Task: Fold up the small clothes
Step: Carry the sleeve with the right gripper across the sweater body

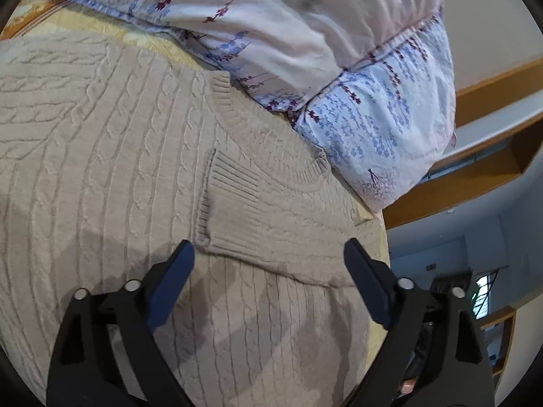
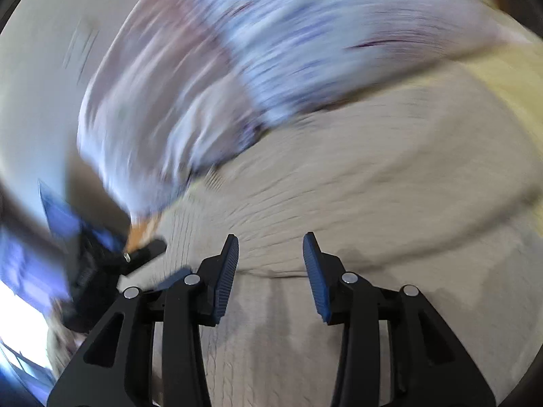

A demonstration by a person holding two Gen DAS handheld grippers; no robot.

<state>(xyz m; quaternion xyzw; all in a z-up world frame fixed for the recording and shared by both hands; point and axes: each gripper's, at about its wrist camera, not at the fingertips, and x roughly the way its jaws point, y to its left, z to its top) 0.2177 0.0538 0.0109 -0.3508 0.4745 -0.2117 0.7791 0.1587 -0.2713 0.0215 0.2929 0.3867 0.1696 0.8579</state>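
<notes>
A beige cable-knit sweater [image 1: 112, 156] lies spread on a bed. One sleeve is folded across its body, with the ribbed cuff [image 1: 224, 193] near the round neckline. My left gripper [image 1: 269, 249] is open and empty, just above the folded sleeve. In the right wrist view, which is blurred by motion, the same sweater [image 2: 373, 183] fills the lower half. My right gripper [image 2: 270, 244] is open and empty above it. The left gripper [image 2: 112, 257] shows at the left edge of that view.
A floral blue and pink quilt [image 1: 305, 47] is piled behind the sweater, touching its neckline side; it also shows in the right wrist view [image 2: 271, 51]. A yellow bedsheet [image 1: 98, 23] lies under both. The bed edge [image 1: 381, 237] drops off to the right, with wooden furniture [image 1: 488, 173] beyond.
</notes>
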